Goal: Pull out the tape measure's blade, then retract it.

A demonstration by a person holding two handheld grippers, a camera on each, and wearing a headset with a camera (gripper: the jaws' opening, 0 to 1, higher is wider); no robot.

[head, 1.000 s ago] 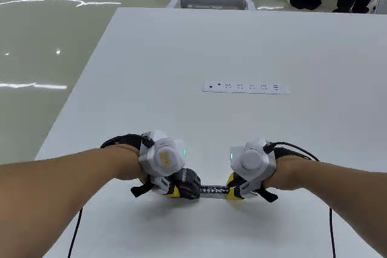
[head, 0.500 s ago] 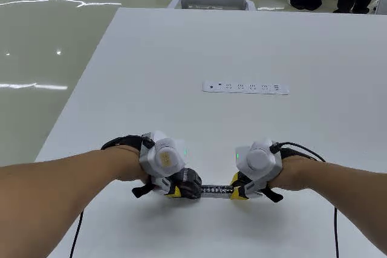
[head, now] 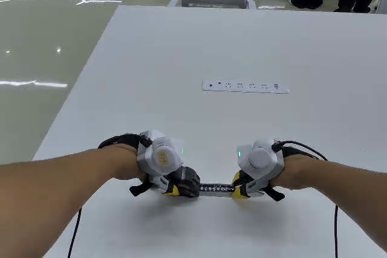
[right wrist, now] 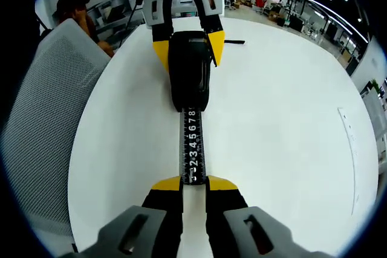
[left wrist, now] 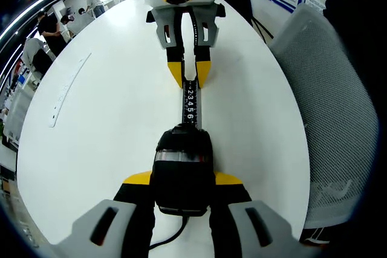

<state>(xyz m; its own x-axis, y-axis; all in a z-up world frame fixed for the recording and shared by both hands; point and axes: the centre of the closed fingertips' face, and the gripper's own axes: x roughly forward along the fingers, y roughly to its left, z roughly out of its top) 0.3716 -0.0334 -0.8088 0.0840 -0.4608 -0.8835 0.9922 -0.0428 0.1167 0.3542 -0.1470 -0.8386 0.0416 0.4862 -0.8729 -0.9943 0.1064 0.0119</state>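
The jaws of the left gripper (left wrist: 183, 179) are seen clamped on the black body of the tape measure (left wrist: 183, 152), with one yellow-tipped jaw pressed to each flank. The jaws of the right gripper (right wrist: 193, 183) are closed upon the free end of the blade (right wrist: 192, 143). The blade is drawn out a short way and stretched straight between the two grippers, with its printed numerals turned upward. In the head view the two grippers are shown facing each other, close over the near edge of the white tabletop (head: 242, 34), each held in a hand. Whether the tape measure's body is touching the surface cannot be told. A dark cable (head: 75, 234) is seen hanging past the near left edge. A white power strip (head: 245, 86) is laid flat well beyond the grippers, toward the middle of the tabletop. A grey mesh chair (left wrist: 326, 89) is seen just beside the tabletop's near edge
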